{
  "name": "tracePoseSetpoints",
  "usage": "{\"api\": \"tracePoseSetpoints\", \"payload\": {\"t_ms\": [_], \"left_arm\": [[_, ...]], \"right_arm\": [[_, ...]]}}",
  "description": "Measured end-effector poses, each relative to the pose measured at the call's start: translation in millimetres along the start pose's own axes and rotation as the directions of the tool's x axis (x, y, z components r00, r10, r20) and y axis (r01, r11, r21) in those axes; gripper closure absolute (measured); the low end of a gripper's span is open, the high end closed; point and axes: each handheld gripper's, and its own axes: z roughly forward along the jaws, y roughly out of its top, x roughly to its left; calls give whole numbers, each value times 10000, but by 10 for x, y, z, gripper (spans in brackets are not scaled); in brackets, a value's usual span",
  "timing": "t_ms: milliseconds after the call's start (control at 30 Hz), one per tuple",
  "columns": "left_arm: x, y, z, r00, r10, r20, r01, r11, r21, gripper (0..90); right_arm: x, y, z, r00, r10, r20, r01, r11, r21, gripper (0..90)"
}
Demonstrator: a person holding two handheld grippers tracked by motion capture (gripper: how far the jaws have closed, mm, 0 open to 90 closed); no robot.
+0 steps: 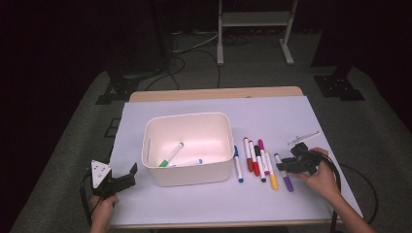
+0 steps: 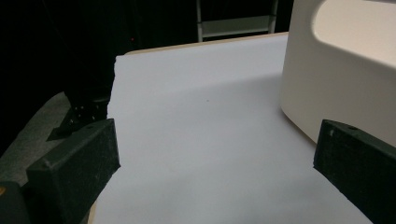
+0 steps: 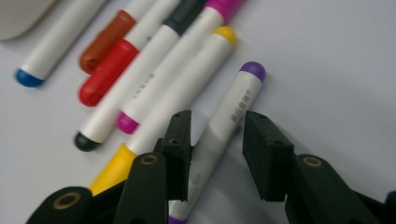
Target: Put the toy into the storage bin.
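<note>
Straddling the purple marker point(image 3: 229, 116) with my right gripper point(image 3: 217, 156), I hold the jaws spread to either side of its white barrel, not yet pinching it, low over the pale sheet that covers the table point(image 1: 272, 204). My left gripper point(image 1: 116, 182) rests at the near left corner, jaws wide apart and holding nothing, just beside the white bin point(image 1: 187, 145).

The risk sits right at my inner jaw: the yellow marker point(image 3: 177, 105) lies just beside the purple one, and that jaw comes down in the narrow gap between them. Closing off-centre could, I judge, nudge the yellow barrel or catch both at once, and a round, smooth barrel gripped near one end may roll or pivot out as it lifts.

Beyond them the row runs toward the bin: a magenta-capped marker point(image 3: 184, 51), a black-capped one point(image 3: 135, 88), a red one point(image 3: 105, 77), a darker red-brown one point(image 3: 100, 44), and a blue-tipped one point(image 3: 44, 56) nearest the bin wall. A knock to the yellow could ripple through that tight row.

Farther still, a green marker point(image 1: 171, 154) and a blue marker point(image 1: 187, 163) lie inside the bin, which suggests where the rest may go; a loose grip could drop the purple one short of the rim. A small syringe-like item point(image 1: 303, 138) lies past my right hand point(image 1: 323, 177).
</note>
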Motion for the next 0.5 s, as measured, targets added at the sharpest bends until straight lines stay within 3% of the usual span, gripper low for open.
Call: {"api": "tracePoseSetpoints", "payload": {"t_ms": [267,400,500], "left_arm": [[1,0,0,10000,-6,1,6,10000,0,0],[2,0,1,10000,-10,-8,10,10000,15,0],[3,0,0,10000,-27,-8,27,10000,19,0]], "right_arm": [[-46,-97,-54,9988,-117,467,123,9998,-137,742],[-91,-111,-62,9998,20,173,-15,9996,-273,751],[-153,-120,-101,9975,437,-551,-456,9983,-349,753]]}}
